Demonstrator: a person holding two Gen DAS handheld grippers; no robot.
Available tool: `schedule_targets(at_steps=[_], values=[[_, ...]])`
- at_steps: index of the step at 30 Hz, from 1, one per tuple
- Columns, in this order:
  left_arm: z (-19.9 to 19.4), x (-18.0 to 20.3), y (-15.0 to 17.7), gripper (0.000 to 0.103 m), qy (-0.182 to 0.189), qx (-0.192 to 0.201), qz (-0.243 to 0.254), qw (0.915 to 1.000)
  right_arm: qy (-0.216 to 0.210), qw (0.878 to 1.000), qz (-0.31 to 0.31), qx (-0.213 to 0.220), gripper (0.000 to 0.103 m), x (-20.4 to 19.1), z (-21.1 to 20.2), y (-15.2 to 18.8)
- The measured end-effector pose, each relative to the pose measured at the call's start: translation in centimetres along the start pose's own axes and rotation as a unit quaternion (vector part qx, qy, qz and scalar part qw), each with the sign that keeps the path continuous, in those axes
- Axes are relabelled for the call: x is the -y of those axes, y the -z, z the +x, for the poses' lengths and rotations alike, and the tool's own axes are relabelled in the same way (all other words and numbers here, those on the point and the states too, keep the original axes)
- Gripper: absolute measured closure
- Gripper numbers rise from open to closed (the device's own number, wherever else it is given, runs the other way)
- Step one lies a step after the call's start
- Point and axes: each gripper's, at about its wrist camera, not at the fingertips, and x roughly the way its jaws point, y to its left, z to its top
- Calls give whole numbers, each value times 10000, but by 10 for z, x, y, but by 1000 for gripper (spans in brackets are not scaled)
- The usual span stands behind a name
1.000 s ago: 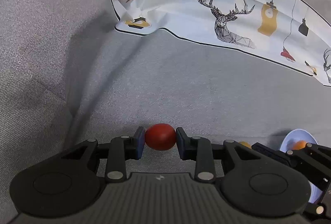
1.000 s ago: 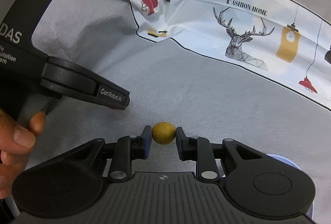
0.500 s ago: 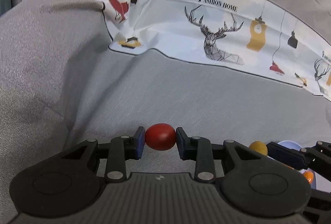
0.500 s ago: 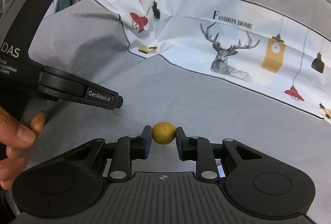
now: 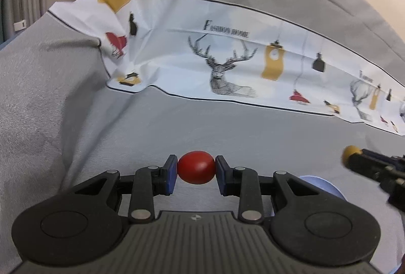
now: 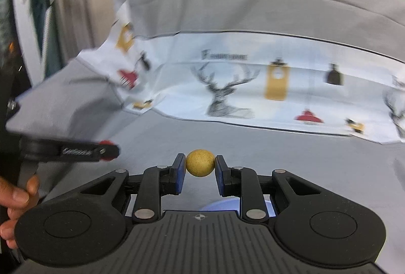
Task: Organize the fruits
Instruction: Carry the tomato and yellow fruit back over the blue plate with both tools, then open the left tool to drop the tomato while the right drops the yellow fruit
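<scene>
**Two fruits clamped in two hand-held grippers above a grey cloth**

While both tools are held over the grey woven cloth (image 5: pixel 227 127), each carries one fruit pinched at the very tips of its fingers. The left gripper (image 5: pixel 196 171) is closed on a red fruit (image 5: pixel 196 167), smooth, glossy and slightly egg-shaped, its long axis lying across the gap; both blue pads touch its sides and the fruit juts forward past the fingertips. The right gripper (image 6: pixel 200 167) is closed on a yellow fruit (image 6: pixel 200 162), a smaller, nearly round ball with a dull, finely speckled skin, likewise pressed on both sides by blue pads. Neither fruit touches the cloth. In the left wrist view the right gripper enters from the right edge, blurred, with the yellow fruit at its tip; in the right wrist view the left gripper enters from the left, a hand (image 6: pixel 15 200) on its handle. Under each tool a rim of a pale blue bowl (image 5: pixel 321 185) shows. Beyond lies a creased white printed sheet (image 5: pixel 227 51) with stags and lamps. The gripper bodies are matt black plastic with ribbed tops.
</scene>
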Motion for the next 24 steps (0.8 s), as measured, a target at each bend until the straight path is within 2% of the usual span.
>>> schedule_targets(at_steps=[6, 12, 16, 20, 24], values=[[-17, 17, 10, 68, 341, 12, 1, 9994, 509, 9979, 406, 70, 77, 44, -44, 17], [-14, 41, 17, 68, 776, -96, 309, 9965, 898, 9948, 477, -109, 77, 76, -54, 35], [-4, 54, 20, 68, 1112, -264, 438, 9925, 904, 9946, 392, -312, 77, 81, -48, 42], [4, 77, 29, 68, 1411, -402, 794, 9860, 808, 9954, 114, -508, 77, 74, -39, 46], [16, 94, 38, 68, 1437, -503, 1093, 9823, 739, 9944, -157, -739, 77, 64, -29, 49]])
